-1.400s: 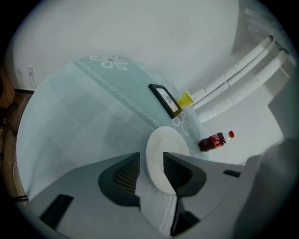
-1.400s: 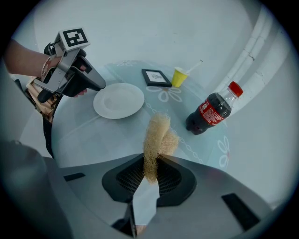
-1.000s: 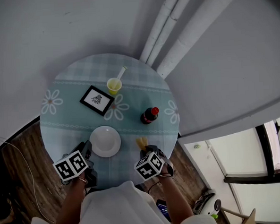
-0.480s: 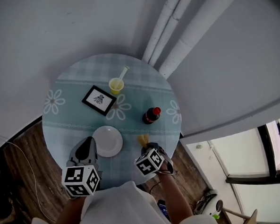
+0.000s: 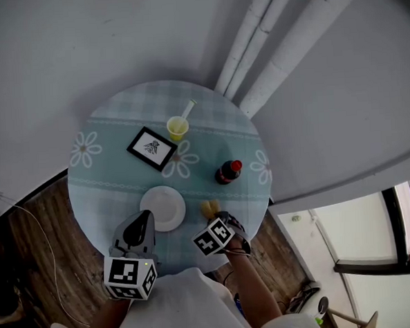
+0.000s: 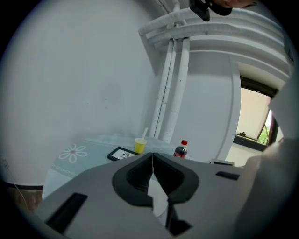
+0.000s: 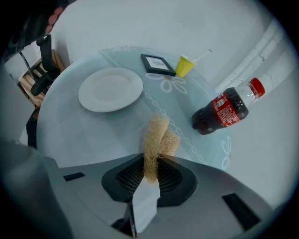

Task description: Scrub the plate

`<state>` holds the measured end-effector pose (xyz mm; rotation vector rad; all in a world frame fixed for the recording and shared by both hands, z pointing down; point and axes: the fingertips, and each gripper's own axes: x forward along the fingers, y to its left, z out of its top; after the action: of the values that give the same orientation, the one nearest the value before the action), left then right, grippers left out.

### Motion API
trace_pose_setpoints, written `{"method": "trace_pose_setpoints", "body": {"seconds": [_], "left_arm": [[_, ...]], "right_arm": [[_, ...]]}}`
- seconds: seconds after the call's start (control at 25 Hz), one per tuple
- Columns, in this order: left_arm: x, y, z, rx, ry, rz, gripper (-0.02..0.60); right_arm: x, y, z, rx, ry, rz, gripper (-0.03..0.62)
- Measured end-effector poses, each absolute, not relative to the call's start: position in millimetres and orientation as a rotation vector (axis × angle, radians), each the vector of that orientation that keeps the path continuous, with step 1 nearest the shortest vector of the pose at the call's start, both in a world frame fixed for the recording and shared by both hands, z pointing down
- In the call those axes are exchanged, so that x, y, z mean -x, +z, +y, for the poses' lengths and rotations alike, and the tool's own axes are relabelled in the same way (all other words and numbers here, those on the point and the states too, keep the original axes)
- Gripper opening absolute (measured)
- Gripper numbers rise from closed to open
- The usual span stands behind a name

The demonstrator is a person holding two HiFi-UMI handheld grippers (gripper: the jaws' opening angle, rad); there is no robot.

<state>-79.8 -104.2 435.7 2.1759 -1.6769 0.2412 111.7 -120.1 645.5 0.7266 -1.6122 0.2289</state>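
A: Left gripper (image 6: pixel 153 156): jaws have just been closing and now meet flat, with nothing between them. Entry two, right gripper (image 7: pixel 152 163): clenched on a scrubber (image 7: pixel 158 135), pinched at one end, the loose tuft sticking out past the tips.

B: Reason for that hold?

A: Presumably so the free fibres, not the jaws, meet the plate (image 5: pixel 163 208). The scrubber is held just right of the plate, not on it, so scrubbing looks not yet begun. The left gripper sits at the plate's near-left rim, likely placed to steady it. Whether it touches, I cannot tell.

B: Plate's place?

A: Flat and bare on the tabletop (image 5: pixel 102 183), on the person's side, close to the near edge.

B: Other entries?

A: Beyond the plate, a picture frame (image 5: pixel 151 148). Beyond that, a yellow cup (image 5: pixel 177 129) with a straw. Beyond and right of the plate, a bottle (image 5: pixel 227 171), upright. All stand apart from the plate.

B: Room to move?

A: Open cloth lies all round the plate, widest to its left and between it and the picture frame. Strokes toward the bottle have the least room. A hard pull toward the person could slide the plate off the near edge, so I judge that the side to guard.
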Motion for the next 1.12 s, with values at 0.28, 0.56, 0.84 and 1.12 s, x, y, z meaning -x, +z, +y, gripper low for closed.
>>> {"method": "trace_pose_setpoints", "body": {"seconds": [0.28,0.56,0.84,1.12], "left_arm": [[68,446,-100,-2.153,0.239,-1.622,0.012],[50,441,-100,-2.196,0.126,-1.482,0.012],[44,452,-99,-2.19,0.154,-1.381,0.014],[53,452,-99,-2.191,0.166,-1.401,0.014]], "right_arm": [[-105,649,-112,-0.648,0.265,-1.604,0.096],[-93,626,-114,-0.763,0.449,-1.804,0.189],[-81,602,-120,-0.838,0.545,-1.94,0.204],[-66,567,-120,-0.944,0.744,-2.127,0.207]]}}
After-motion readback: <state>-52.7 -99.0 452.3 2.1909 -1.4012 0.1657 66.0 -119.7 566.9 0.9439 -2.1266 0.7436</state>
